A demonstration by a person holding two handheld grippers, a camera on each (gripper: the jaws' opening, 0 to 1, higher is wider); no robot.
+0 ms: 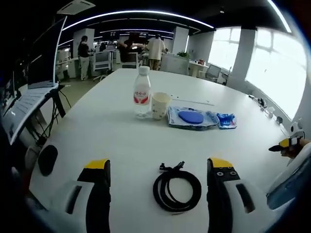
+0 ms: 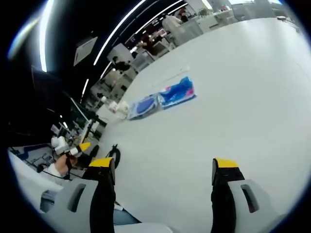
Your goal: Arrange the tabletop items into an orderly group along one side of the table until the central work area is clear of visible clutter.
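My left gripper [image 1: 158, 170] hangs over the near edge of the surface [image 1: 112, 131], fingers wide apart and empty, with the coiled cable [image 1: 177, 190] lying between them. Further in, toward the middle, the bottle [image 1: 142, 92] and cup [image 1: 160, 106] stand touching, then the blue packet [image 1: 192, 118] and a smaller blue wrapper [image 1: 226, 120] just beside it. My right gripper [image 2: 165, 170] hovers over bare surface, fingers also apart and holding nothing; the packets [image 2: 163, 99] lie well ahead of it. I judge the cable comes first: I would lower the left fingers squarely around the coil's bundled strands, so no loop slips free, then carry it beside the bottle.
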